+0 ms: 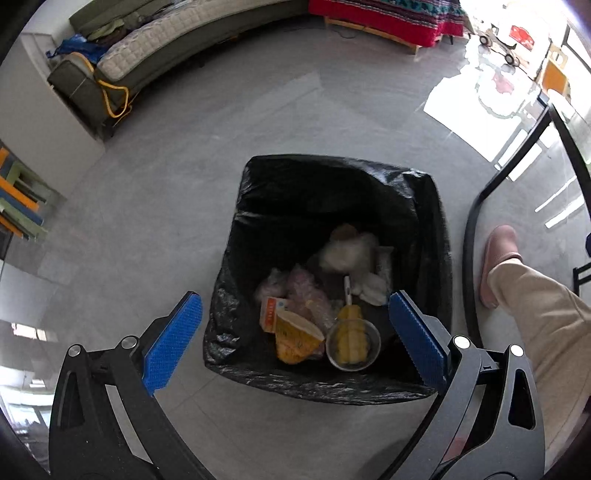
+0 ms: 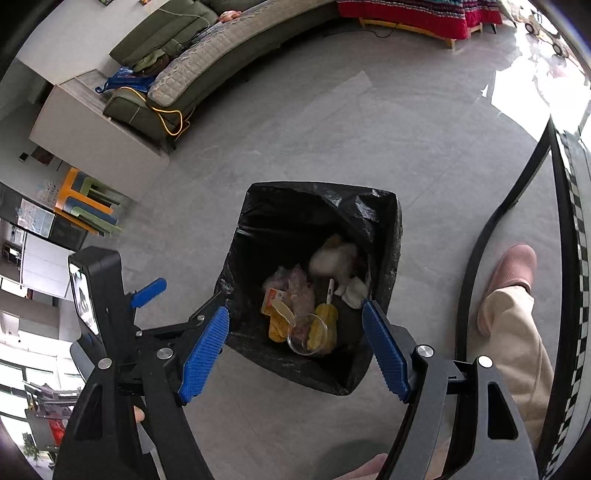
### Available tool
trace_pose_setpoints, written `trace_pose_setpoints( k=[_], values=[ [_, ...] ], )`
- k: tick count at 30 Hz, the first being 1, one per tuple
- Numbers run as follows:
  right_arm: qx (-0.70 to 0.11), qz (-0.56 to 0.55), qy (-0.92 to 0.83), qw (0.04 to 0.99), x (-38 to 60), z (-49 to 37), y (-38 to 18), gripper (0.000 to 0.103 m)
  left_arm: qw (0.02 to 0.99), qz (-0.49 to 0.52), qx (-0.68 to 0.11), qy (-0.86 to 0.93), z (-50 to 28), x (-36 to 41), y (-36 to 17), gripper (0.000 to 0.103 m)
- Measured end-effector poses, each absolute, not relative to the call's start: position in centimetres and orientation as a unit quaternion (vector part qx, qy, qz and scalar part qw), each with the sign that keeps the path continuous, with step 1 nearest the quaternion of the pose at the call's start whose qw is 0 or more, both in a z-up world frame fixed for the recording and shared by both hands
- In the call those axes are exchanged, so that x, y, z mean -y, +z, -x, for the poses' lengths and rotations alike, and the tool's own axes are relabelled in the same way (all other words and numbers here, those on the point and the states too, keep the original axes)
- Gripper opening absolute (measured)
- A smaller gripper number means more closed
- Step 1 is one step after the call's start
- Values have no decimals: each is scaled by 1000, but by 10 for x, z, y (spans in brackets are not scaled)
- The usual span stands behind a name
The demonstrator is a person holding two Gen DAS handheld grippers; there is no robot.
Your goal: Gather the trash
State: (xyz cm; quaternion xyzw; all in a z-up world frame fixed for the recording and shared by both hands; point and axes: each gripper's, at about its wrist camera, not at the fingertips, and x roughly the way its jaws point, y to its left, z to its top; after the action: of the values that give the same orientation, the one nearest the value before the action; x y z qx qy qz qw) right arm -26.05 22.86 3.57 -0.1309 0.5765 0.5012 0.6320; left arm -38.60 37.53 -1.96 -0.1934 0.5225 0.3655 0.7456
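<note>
A bin lined with a black bag (image 1: 332, 192) stands on the grey floor below both grippers; it also shows in the right wrist view (image 2: 321, 206). Inside lie a clear cup with yellow scraps (image 1: 352, 345), a yellow wrapper (image 1: 295, 338), an orange carton (image 1: 271, 314), crumpled white tissue (image 1: 349, 249) and plastic film. My left gripper (image 1: 293, 312) is open and empty above the bin. My right gripper (image 2: 295, 326) is open and empty above it too. The left gripper's body (image 2: 110, 314) shows at the left of the right wrist view.
A person's leg in beige trousers and a pink slipper (image 1: 498, 258) stands right of the bin. A black table frame (image 1: 476, 236) curves beside it. A green sofa (image 1: 147, 55) and a red-covered bench (image 1: 388, 18) line the far side. Coloured stools (image 2: 85, 199) are at the left.
</note>
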Motion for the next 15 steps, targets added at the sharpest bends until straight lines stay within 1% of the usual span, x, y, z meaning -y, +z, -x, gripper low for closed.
trace_pose_setpoints(
  k=[6, 15],
  values=[
    [-565, 124, 500, 644, -210, 251, 42, 76, 757, 175, -522, 353, 375, -363, -8, 98],
    [-532, 93, 476, 694, -155, 200, 69, 76, 795, 134, -510, 300, 305, -320, 25, 98]
  ],
)
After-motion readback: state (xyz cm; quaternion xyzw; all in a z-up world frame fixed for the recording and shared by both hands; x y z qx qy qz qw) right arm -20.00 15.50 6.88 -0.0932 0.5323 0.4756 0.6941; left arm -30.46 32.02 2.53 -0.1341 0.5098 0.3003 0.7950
